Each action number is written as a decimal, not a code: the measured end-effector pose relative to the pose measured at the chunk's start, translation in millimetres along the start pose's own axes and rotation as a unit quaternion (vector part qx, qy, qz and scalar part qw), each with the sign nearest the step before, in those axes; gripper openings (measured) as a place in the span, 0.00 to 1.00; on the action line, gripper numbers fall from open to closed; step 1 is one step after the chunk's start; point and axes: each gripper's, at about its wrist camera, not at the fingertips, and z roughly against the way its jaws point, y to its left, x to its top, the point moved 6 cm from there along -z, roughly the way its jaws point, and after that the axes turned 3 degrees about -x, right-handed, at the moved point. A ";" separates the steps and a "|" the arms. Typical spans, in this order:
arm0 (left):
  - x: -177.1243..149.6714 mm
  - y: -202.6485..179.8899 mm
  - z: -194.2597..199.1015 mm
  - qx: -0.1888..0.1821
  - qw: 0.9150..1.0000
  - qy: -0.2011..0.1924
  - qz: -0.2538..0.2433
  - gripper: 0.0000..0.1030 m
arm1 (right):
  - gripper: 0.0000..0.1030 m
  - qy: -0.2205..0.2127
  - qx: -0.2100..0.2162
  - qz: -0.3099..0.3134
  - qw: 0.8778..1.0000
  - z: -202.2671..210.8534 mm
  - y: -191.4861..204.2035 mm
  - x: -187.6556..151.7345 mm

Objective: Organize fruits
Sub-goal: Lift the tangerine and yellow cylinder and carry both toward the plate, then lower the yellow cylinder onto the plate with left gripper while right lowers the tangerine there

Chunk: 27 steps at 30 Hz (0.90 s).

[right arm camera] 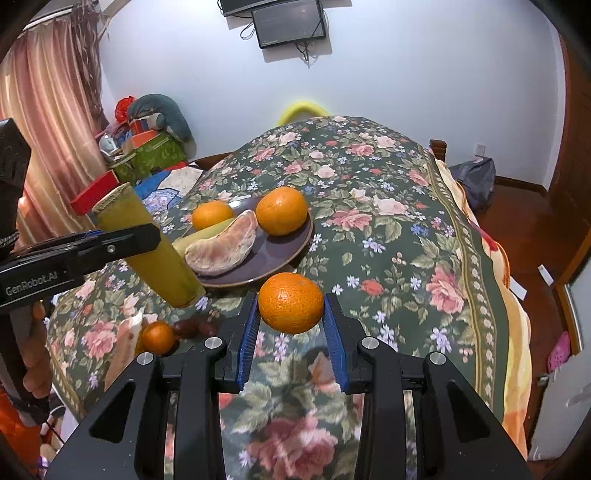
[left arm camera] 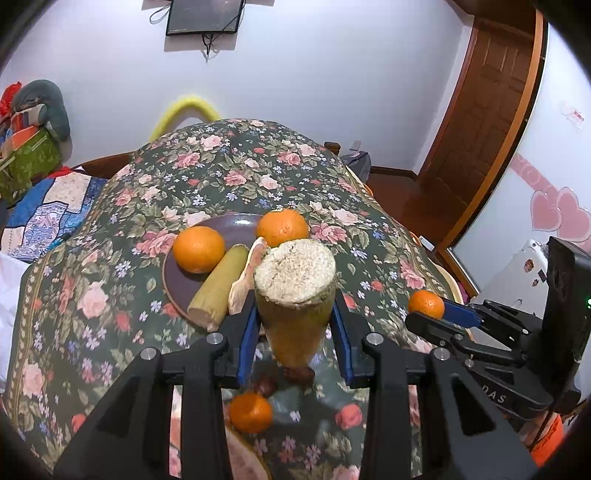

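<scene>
Above the flowered bedspread (right arm camera: 388,206) (a plate (right arm camera: 295,236) of fruit lies on it), a sugarcane piece (left arm camera: 295,295) is gripped by the left hand-held gripper (left arm camera: 295,332) and an orange (right arm camera: 290,302) by the right hand-held gripper (right arm camera: 291,332).

This was a bedroom in a home: a dark green, rose-patterned floral bedspread (right arm camera: 369,206) covered the bed, with a patchwork blue quilt (left arm camera: 55,206) beside it. A small black wall-mounted screen (right arm camera: 290,26) hung on the pale wall, pink pleated curtains (right arm camera: 48,110) framed one side, and a brown wooden door (left arm camera: 491,110) stood opposite.
</scene>
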 end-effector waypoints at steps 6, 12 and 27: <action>18.5 5.1 -33.2 -0.002 1.000 0.009 0.005 0.35 | 0.31 0.004 0.001 0.004 1.000 -16.7 -3.7 8.6; 35.8 3.4 -72.0 0.001 1.000 0.008 -0.003 0.35 | 0.31 0.006 0.002 0.005 1.000 -31.9 -8.6 16.0; -2.2 10.8 -81.9 -0.002 0.999 0.033 -0.042 0.35 | 0.31 0.019 0.008 0.007 1.000 -55.6 -7.7 17.2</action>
